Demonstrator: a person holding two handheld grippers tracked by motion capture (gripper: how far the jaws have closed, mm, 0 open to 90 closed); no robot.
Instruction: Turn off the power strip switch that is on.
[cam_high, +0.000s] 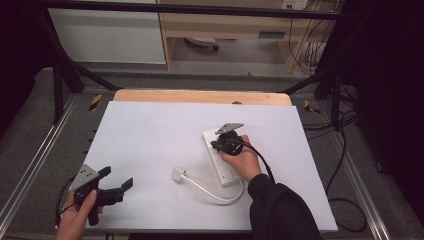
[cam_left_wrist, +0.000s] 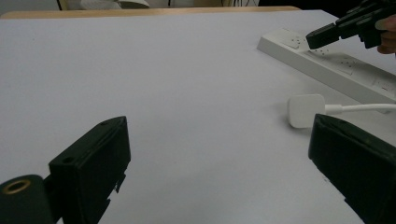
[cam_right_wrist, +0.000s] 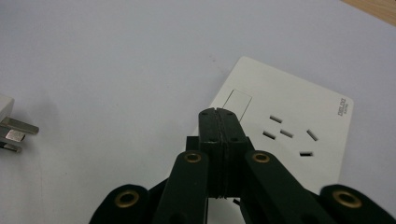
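Right tongs, jaws pressed together, hover over the strip's switch end; press straight down. Left tongs gape wide, plug just ahead.

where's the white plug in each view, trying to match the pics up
High view: the white plug lies on the table, lower centre, left of the power strip.
Left gripper view: at right, just above the right-hand jaw, its cable running off right.
Right gripper view: at the left edge, prongs showing.
Shared landmark: the power strip, beside the plug in all three.
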